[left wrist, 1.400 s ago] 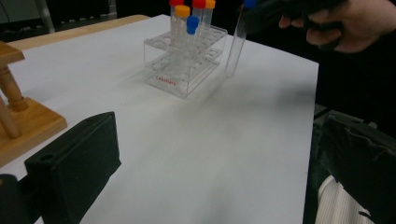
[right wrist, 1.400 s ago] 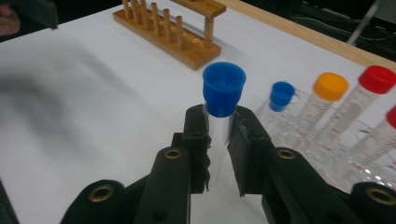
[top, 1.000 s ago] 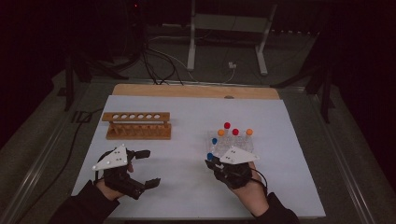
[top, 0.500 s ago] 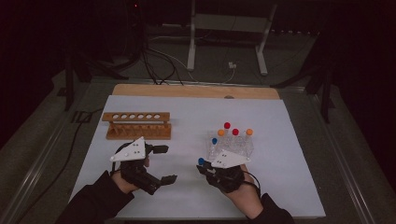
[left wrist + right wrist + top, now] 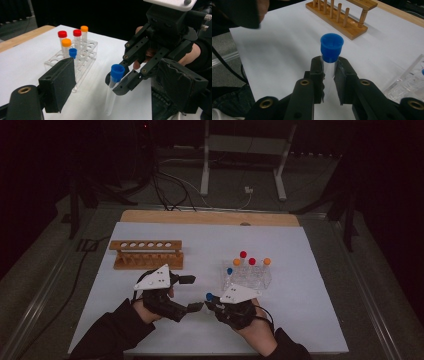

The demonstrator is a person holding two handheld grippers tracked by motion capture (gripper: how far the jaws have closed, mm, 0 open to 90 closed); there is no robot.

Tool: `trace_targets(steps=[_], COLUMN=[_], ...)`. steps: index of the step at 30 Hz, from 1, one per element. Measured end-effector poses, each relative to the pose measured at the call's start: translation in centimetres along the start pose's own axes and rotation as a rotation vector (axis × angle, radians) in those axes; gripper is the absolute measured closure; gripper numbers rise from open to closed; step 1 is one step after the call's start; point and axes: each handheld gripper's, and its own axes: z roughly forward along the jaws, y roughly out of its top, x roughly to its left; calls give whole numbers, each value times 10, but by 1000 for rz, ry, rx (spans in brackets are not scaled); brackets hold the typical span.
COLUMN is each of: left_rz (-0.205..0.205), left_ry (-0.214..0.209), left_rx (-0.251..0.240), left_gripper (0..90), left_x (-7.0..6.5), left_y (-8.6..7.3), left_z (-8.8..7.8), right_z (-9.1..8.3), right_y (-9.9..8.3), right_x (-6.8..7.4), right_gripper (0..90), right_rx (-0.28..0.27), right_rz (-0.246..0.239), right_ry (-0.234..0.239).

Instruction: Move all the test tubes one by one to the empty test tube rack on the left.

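Right gripper clamps blue-capped tube; left gripper, at its 9 o'clock, jaws apart, just been closing, nothing between.

The tube held in the right tool is clear, with a bright blue cap; the tool itself is black with brass-coloured screw holes. The left tool is black too, and each carries a pale grey plate with dark dots. The clear plastic rack near the table's right edge holds tubes capped red, red, orange, orange and blue. The wooden rack is light brown. The table is covered in plain white, with a tan wood strip along its far edge.
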Motion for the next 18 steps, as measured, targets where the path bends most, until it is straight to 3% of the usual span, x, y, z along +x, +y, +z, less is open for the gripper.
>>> trace_targets(steps=[4,9,18], left_rz=[12,26,68], left_ry=[6,6,17], left_rx=[5,6,49], left_gripper=[227,354,509], left_x=[-1,-1,-5], left_y=[0,0,-3], left_z=[4,9,23], right_z=[1,2,1], right_y=[1,1,1], right_x=[1,3,3], right_gripper=[771,771,771], right_rx=[0,2,-1], right_rz=[3,-1,3], right_ry=[3,9,14])
